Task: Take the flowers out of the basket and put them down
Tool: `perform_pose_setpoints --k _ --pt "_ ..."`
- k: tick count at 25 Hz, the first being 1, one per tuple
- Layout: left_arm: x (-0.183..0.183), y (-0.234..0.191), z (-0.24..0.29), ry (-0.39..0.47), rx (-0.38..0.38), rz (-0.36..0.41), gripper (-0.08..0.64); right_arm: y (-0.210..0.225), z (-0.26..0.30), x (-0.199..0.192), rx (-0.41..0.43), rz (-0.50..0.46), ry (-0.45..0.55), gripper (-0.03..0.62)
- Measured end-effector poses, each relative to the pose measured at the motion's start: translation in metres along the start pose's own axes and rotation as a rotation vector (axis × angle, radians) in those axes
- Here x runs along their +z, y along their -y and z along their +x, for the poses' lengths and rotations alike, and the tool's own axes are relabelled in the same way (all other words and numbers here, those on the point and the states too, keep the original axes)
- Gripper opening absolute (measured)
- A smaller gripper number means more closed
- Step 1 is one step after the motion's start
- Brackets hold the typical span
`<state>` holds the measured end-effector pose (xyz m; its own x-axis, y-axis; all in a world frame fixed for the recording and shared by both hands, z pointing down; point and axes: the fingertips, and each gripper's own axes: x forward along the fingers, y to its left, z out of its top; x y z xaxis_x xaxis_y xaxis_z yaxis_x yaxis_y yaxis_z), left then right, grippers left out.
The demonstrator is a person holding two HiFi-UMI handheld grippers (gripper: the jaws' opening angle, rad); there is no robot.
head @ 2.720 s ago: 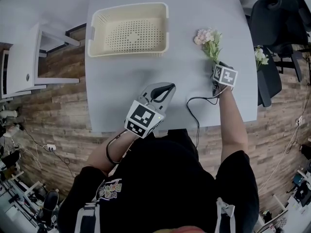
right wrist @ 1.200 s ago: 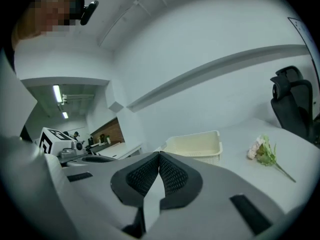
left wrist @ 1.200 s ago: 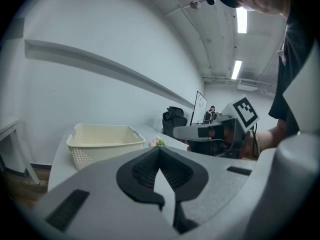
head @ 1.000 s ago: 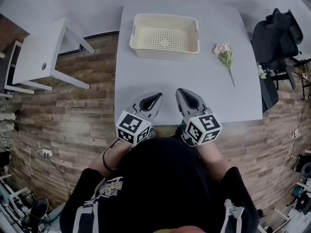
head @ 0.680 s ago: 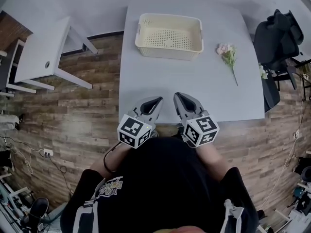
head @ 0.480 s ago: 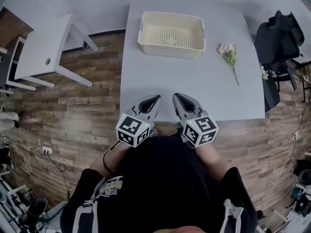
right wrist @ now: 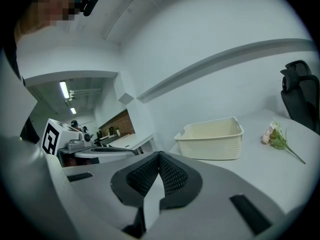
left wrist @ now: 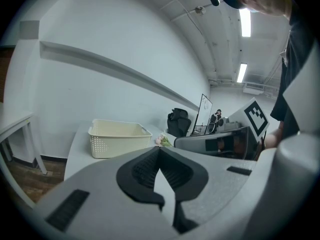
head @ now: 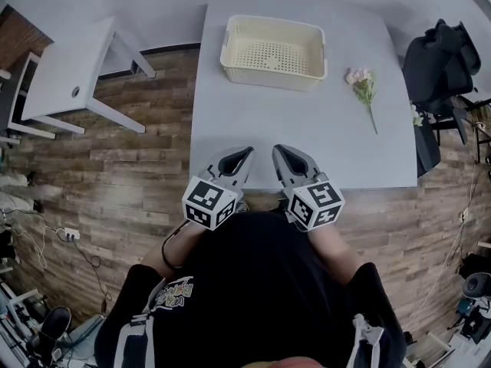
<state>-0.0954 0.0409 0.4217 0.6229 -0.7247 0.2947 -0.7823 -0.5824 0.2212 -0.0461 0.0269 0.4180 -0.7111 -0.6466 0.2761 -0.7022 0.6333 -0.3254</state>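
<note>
A pink flower sprig with a green stem lies on the grey table, to the right of the cream perforated basket, which holds nothing. The same flowers and basket show in the right gripper view. In the left gripper view the basket stands ahead, with the flowers just right of it. My left gripper and right gripper rest side by side at the table's near edge. Both are shut with nothing between the jaws, far from the flowers.
A white side table stands to the left over the wooden floor. A black office chair sits at the table's right, and another small flower bunch shows beside it. The person's black shirt fills the bottom of the head view.
The right gripper let go of the flower, which stays on the table, and drew back to the near edge beside the left gripper. In the last second both hold still.
</note>
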Motion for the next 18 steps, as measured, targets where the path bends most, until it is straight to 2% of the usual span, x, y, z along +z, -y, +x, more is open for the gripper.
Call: perform_pose_setpoints --k 18 --pt "0.0025 -0.0057 0.0037 0.001 0.0 -0.007 0.006 0.0013 0.0078 0.0028 0.004 -0.008 -0.017 0.021"
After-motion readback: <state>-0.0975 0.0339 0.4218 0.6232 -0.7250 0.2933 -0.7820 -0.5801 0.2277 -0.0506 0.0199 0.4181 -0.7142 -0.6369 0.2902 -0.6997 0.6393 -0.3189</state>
